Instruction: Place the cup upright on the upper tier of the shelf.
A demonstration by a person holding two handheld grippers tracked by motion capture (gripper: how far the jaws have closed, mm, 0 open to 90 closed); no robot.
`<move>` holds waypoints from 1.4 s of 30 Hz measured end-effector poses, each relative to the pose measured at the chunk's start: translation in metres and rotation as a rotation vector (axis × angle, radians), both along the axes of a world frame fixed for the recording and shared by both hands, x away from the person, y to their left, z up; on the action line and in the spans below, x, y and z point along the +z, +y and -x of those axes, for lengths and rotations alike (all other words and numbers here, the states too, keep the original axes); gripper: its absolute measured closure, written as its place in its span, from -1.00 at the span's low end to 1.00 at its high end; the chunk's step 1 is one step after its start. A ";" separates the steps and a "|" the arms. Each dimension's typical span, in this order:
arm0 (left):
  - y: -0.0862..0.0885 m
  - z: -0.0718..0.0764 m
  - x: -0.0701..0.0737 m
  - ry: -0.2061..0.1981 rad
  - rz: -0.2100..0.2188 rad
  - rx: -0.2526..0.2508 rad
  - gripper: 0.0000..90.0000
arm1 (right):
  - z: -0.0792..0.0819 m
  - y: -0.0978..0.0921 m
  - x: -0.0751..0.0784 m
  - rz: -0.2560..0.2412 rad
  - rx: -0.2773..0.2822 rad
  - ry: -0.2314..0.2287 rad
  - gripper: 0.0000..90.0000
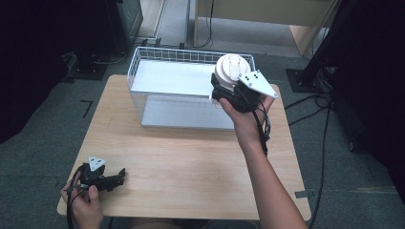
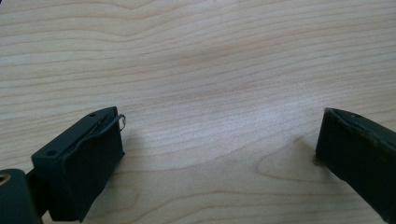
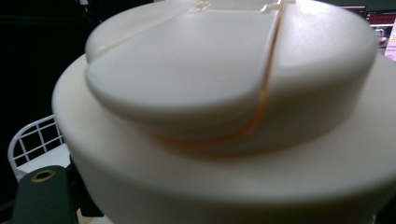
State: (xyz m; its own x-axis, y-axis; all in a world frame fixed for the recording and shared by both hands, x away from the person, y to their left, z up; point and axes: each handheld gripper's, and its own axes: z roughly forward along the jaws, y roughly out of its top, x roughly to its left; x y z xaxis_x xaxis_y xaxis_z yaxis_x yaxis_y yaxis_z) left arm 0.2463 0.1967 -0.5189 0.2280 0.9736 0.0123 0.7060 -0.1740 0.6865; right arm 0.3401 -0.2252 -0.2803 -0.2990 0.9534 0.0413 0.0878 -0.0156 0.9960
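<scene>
The wooden table [image 1: 191,162] is standing on a grey carpeted floor [image 1: 43,124], with black cables [image 1: 325,143] trailing over the floor on its right side. At the far edge of the table a white wire basket rack [image 1: 143,67] is sitting, open toward the person and carrying a white shelf panel [image 1: 167,78] above a second white panel [image 1: 186,114] at its base.

The person's right forearm [image 1: 272,186] is reaching forward from the bottom edge to the rack's right front corner. The right gripper [image 1: 227,93], topped by its grey three-cornered plate [image 1: 257,82], is gripping a round white lidded container [image 1: 231,69] and holding it raised at the right end of the upper shelf; whether the container is touching the shelf cannot be told. The jaws are standing parted around the container's lower body, clamped on it. In the right gripper view the container's domed lid [image 3: 224,70] is showing a flip section outlined by a thin orange seam, and a corner of the wire basket rack is lying behind it at lower left.

The left gripper [image 1: 119,176] is resting near the table's front left corner, held in the person's left hand [image 1: 86,202]. In the left gripper view its jaws are standing wide apart over bare wood, holding nothing.
</scene>
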 end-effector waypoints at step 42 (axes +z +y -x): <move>-0.001 -0.001 0.000 -0.001 0.002 0.004 -0.98 | -0.091 0.025 0.006 0.014 -0.068 0.041 -0.67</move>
